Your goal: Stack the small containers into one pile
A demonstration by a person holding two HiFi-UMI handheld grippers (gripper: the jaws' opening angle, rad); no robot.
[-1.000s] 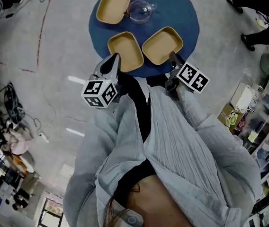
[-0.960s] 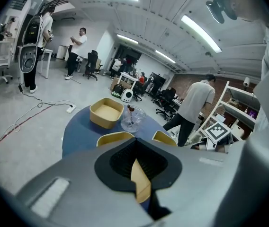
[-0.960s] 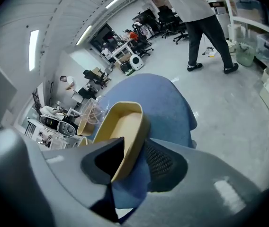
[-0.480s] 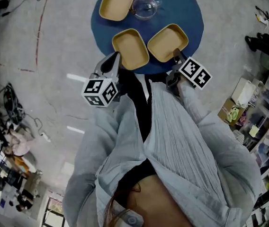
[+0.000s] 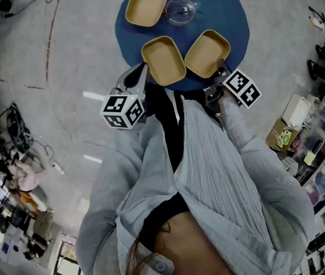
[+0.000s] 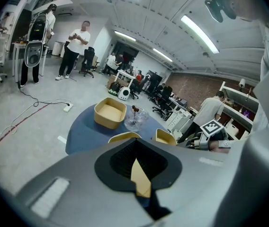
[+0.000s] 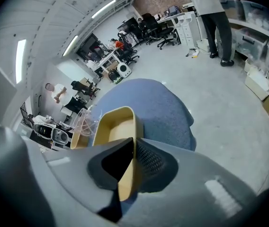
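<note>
Head view: a round blue table carries three tan, rounded-rectangle, shallow containers and a clear glass teapot; none is nested yet.
Right gripper: its jaws have just been closing and now pinch the near wall of the right container, with one pad inside the tray and one outside.
Left gripper: pressed onto a thin tan wall, seemingly the near edge of the middle container, which sits just ahead of it.
Far container: untouched at the table's far side, touching or just beside the teapot.
Near pair: side by side at the table's near edge, close together but apparently not overlapping.
Why the wall grip: the trays are too wide to span, so the thin upright rim is probably the only part these narrow jaws can clamp.
Why both held: likely one tray is steadied while the other is lifted into it.
Progress: early, judging by three separate trays.
Risk: an edge grip may let a tray tilt on lifting.
</note>
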